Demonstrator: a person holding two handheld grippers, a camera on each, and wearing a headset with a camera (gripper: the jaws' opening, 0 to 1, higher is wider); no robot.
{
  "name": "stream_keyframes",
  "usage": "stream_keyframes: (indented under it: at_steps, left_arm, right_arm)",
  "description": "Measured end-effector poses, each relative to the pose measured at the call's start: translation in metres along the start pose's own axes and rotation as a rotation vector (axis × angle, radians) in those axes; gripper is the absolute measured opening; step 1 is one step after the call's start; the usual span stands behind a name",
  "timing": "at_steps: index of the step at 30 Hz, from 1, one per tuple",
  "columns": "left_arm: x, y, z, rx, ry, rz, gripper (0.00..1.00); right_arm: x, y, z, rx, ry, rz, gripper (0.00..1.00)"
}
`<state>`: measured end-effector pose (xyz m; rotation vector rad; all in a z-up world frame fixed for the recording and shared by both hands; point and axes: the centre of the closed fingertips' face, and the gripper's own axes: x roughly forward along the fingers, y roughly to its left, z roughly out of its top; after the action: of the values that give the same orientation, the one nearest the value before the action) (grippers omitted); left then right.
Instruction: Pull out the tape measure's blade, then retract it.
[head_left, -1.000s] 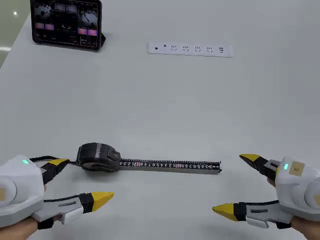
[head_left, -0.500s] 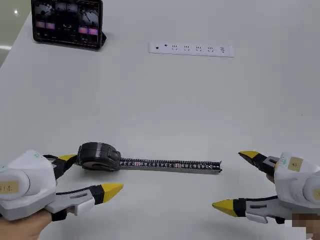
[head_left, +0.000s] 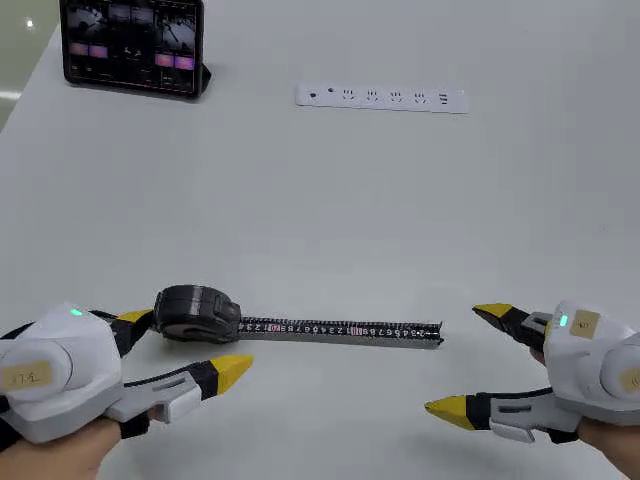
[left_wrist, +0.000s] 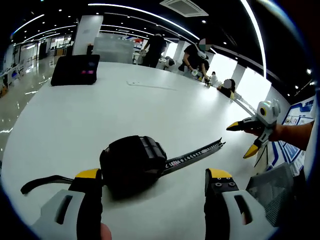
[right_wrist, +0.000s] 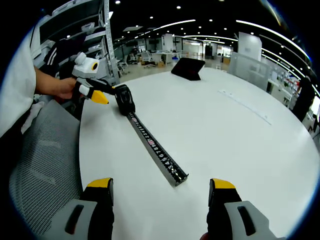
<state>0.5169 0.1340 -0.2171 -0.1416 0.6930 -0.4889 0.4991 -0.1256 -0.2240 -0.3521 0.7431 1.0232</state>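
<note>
Step in hand: the blade (head_left: 340, 330) was already drawn out and lay flat on the white table (head_left: 320, 200), running from the black tape measure case (head_left: 197, 314) towards the right gripper (head_left: 467, 359); by judgement the pull-out was done and the retraction was not yet begun.

Jaw state: the left gripper (head_left: 185, 342) had its jaws spread and grasped nothing; in the left gripper view the case sat between and just ahead of the two yellow tips; whether either tip touched it could not be told. The right gripper's jaws were likewise released and empty, near the blade's hooked end (head_left: 438, 337) but apart from it.

Next move, by judgement: the left jaws would need to close on the case to steady it; the blade would then need its lock released, or its end guided back by the right gripper, so that it ran in under control and did not whip.

Limits of observation: no lock control could be made out on the case; the blade's figures were too small to read; the wrist strap (left_wrist: 42, 182) was partly hidden behind the left jaw; both hands were cut off at the lower edge of the head view.
</note>
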Motion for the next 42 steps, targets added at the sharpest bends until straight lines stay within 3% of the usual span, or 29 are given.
stream_keyframes:
  at_steps: [6,24,36,42]
  left_arm:
    - [0.003,0.004,0.003,-0.034,-0.009,0.045,0.79]
    - [0.011,0.013,0.005,-0.065,-0.017,0.148,0.74]
    - [0.016,0.019,0.004,-0.054,-0.012,0.232,0.68]
    - [0.016,0.025,0.005,-0.083,-0.019,0.261,0.65]
  right_arm:
    - [0.003,-0.004,0.003,-0.030,0.013,0.031,0.72]
    - [0.008,-0.012,0.003,-0.112,0.072,0.122,0.53]
    - [0.014,-0.019,0.002,-0.148,0.102,0.144,0.48]
    - [0.017,-0.023,0.000,-0.160,0.113,0.148,0.44]
